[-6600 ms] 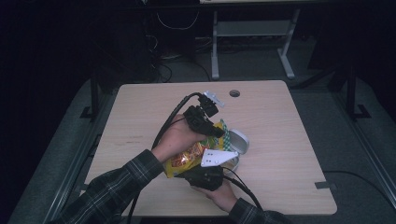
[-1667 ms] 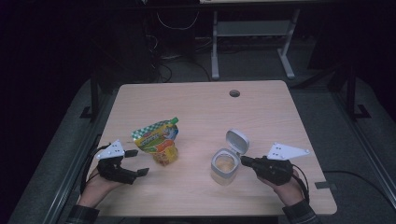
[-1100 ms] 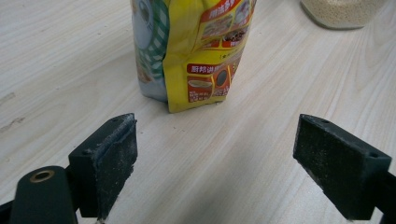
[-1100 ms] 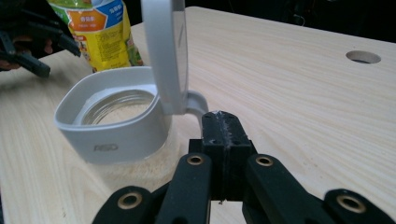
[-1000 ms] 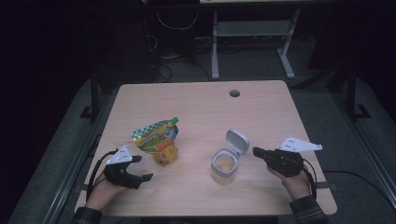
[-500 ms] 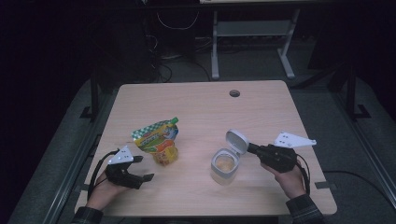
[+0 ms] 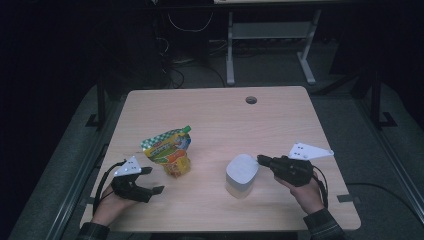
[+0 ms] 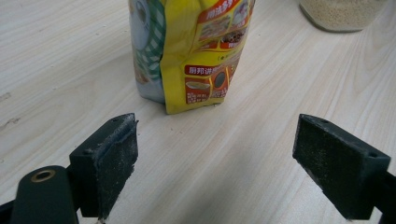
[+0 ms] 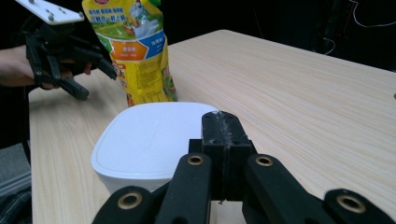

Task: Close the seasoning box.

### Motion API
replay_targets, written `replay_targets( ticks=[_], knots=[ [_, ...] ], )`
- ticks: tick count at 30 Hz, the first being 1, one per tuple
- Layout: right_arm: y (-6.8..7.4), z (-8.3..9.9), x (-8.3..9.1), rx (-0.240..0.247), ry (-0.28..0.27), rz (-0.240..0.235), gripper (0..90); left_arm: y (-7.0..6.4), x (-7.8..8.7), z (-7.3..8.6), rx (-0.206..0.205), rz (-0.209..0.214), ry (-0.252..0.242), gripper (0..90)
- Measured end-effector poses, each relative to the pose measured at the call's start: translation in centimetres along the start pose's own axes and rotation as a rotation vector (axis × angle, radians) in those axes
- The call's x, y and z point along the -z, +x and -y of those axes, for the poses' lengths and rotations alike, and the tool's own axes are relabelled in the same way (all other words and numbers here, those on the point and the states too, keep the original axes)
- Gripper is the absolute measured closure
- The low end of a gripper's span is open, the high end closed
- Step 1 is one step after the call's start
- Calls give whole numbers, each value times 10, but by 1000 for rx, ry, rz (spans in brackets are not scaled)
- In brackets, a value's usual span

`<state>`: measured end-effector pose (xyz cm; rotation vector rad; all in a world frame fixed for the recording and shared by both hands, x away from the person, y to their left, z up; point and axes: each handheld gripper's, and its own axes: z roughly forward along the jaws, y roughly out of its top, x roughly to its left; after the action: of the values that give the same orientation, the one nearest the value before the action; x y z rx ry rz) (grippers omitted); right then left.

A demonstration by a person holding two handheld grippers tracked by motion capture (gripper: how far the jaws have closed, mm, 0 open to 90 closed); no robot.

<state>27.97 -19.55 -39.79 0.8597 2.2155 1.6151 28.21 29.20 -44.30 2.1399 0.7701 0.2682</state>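
Resting pressed-together right tongs [image 7: 261, 160] on lidded grain jar [image 7: 241, 174], left tongs [image 7: 152, 180] spread beside upright pouch [image 7: 170, 151].

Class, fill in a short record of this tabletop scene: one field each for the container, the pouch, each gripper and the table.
container: white-lidded container, lid down, near the right of the table
pouch: yellow and green pouch, standing upright, apart from both grippers
left gripper: left gripper, jaws wide open, low near the table and aimed at the pouch, holding nothing
right gripper: right gripper, jaws shut together, tip at the lid's edge
table: light wooden table with a round cable hole near the far edge
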Motion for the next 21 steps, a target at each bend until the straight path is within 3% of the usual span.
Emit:
replay_targets(
  ticks=[7,17,21],
  knots=[
    [-6,3,3,-22,-7,48,827,0,0,1,0,0,-1,140],
    [-20,20,13,-47,4,185,508,2,0,3,-5,-4,2,140],
    [-25,29,15,-47,22,223,431,2,-1,4,2,-3,-1,140]
  ],
)
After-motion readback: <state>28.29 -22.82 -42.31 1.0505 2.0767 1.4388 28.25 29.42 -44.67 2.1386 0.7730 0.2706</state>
